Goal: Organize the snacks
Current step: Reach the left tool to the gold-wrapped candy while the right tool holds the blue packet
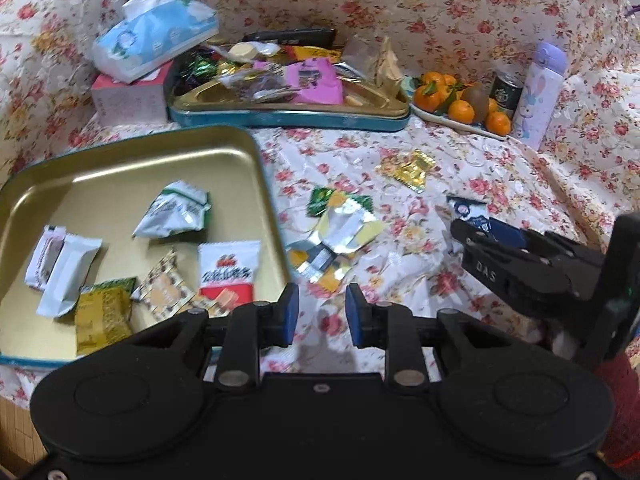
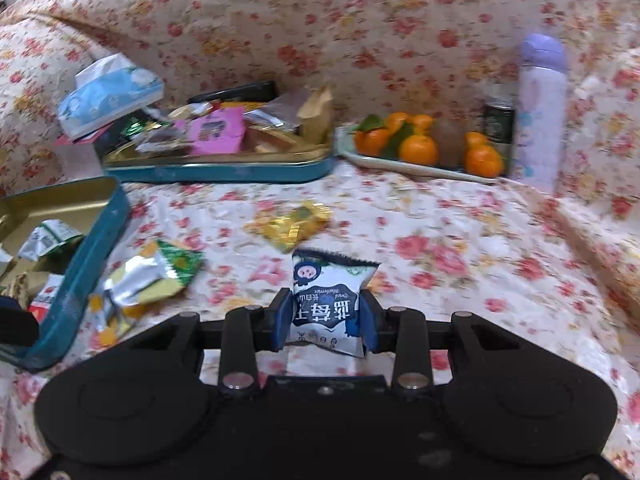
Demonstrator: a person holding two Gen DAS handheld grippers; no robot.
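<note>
Two tins (image 2: 224, 170), oranges (image 2: 420, 148) — right claw (image 2: 326, 320) gripping packet (image 2: 328, 304)

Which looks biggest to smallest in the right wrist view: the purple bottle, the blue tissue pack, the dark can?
1. Purple bottle, largest.
2. Blue tissue pack, a little smaller; close enough that the blur leaves this unsure.
3. Dark can, clearly smallest, partly hidden beside the bottle.

I see a sofa draped in a cream floral cover (image 1: 440, 8), its backrest rising behind and an armrest (image 2: 600, 240) at right. A strip of woven mat (image 1: 16, 420) shows at lower left.
</note>
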